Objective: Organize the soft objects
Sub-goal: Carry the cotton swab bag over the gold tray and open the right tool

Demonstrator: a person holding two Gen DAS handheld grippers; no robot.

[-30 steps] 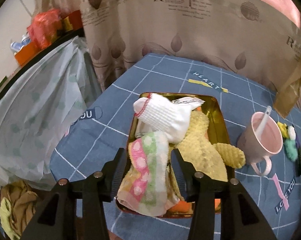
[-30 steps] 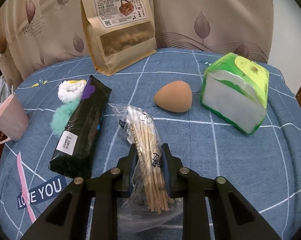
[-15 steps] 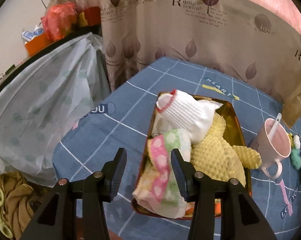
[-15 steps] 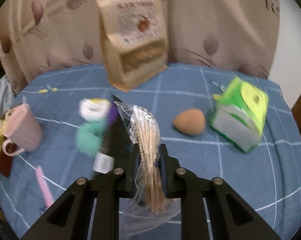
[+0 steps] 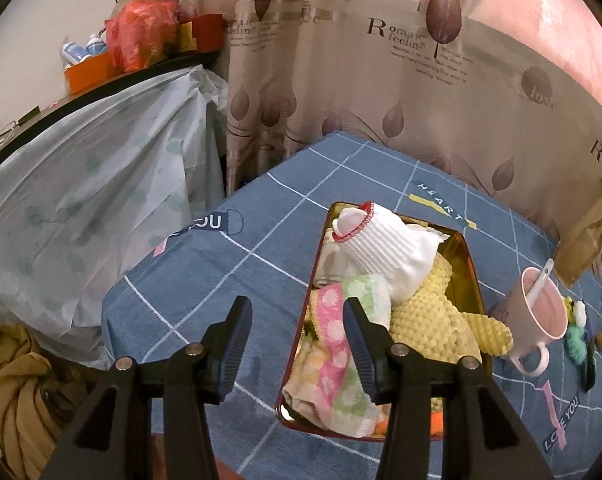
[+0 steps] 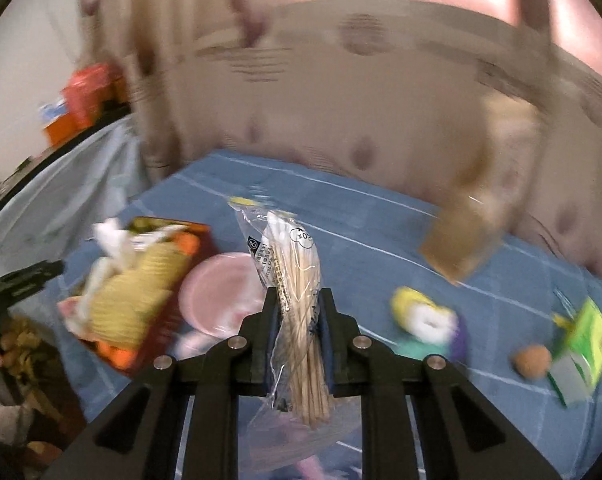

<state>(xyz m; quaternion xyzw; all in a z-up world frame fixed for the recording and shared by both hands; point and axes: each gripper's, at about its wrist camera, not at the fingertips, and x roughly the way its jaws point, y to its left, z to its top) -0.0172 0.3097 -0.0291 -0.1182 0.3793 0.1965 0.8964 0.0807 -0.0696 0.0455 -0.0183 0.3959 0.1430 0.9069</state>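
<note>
Above the middle of the blue-checked counter (image 6: 381,216), the right claw (image 6: 299,312) is clamped on a clear packet of wooden sticks (image 6: 297,280), carried clear of the surface with the pink mug (image 6: 221,292) just behind it. The right-wrist view is badly smeared, so how firmly the pads bite cannot be judged for certain. The packet's film is slick and its loose lower end hangs free below the pads, so a quick swing could let the sticks slide out or the dangling end catch the mug's rim and tip it. Near the counter's left edge, the gold tin (image 5: 471,264) is heaped with soft things: a white sock (image 5: 385,240), a yellow plush (image 5: 433,320) and a pink-and-green towel (image 5: 333,344) that droops over the near rim. The left claw (image 5: 297,340) hovers beside that rim with its jaws opening and nothing between them. A careless brush from it might drag the towel out, or nudge the tin toward the edge. Hard sticks dropped into the tin would also muddle the sorting.
</note>
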